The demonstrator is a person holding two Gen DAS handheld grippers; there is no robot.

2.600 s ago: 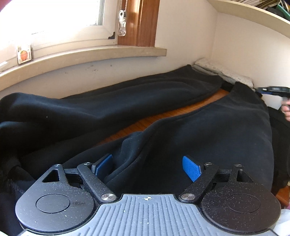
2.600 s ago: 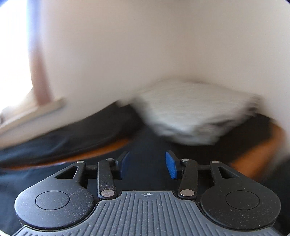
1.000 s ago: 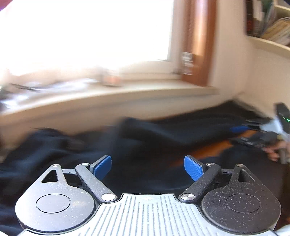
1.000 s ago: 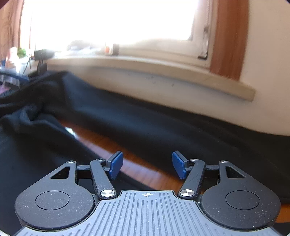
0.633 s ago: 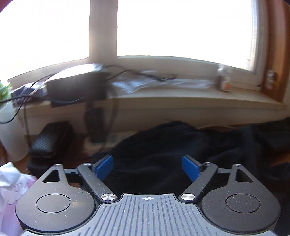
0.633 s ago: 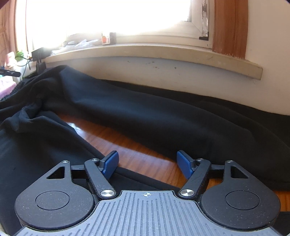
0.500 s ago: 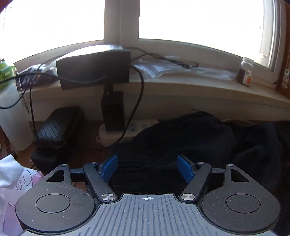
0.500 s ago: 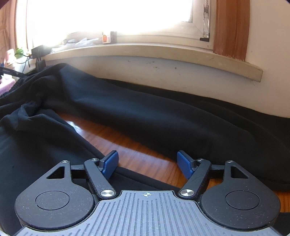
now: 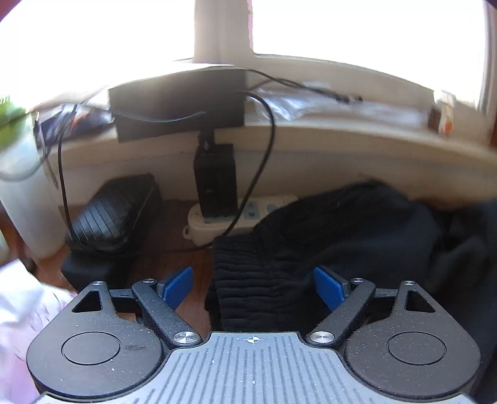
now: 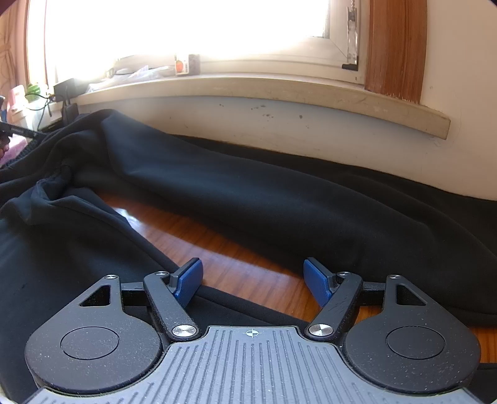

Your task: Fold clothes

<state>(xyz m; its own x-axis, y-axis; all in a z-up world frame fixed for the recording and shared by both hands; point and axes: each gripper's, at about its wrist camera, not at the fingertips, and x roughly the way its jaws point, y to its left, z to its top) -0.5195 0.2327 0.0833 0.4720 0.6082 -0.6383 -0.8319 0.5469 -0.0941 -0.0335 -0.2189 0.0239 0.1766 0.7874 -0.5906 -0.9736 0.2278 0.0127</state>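
Lining up the fold, the left gripper (image 9: 253, 286) opens its fingers around the black fleece trousers' (image 9: 341, 236) ribbed waistband at lower centre, ungripped, while the right gripper (image 10: 253, 284) waits released; next, pinch it

Daylight floods through the window (image 9: 341, 28), blown out to pure white in both views. The sill (image 9: 357, 130) in the left wrist view is smeared by motion blur, its edges bowed by fisheye distortion. Glare streaks the wooden table (image 10: 136, 217) in the sharper right wrist view.
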